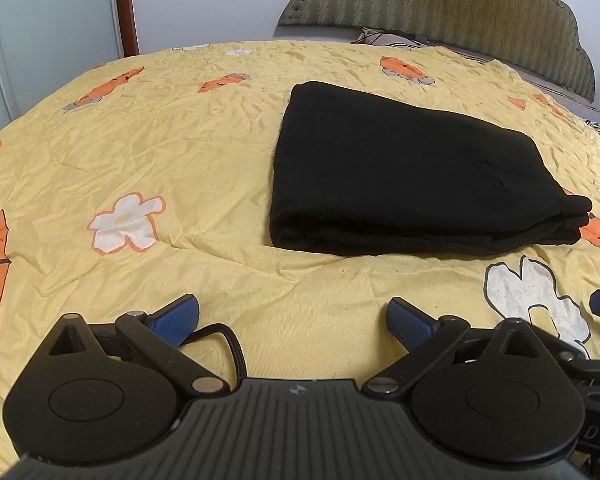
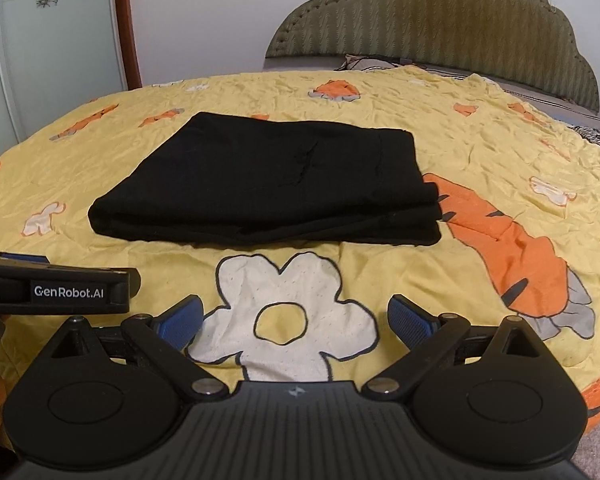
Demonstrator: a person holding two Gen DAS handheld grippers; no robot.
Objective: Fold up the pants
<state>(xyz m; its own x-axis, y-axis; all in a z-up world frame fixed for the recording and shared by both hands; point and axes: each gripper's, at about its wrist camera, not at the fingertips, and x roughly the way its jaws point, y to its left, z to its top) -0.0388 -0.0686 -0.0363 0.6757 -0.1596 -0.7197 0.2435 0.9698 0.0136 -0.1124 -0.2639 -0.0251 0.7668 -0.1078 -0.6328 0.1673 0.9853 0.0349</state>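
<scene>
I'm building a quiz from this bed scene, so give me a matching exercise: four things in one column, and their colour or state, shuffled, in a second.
Things:
1. folded black fabric pants
2. quilted padded headboard
3. large flower print on the yellow bedspread
4. left tool

Colour or state:
A. white with a dark outline
B. olive green, against the wall
C. open, holding nothing
D. lying flat in stacked layers

Pairs: 1-D, 2-B, 3-A, 4-C

The right tool is open too, short of the pants.
</scene>
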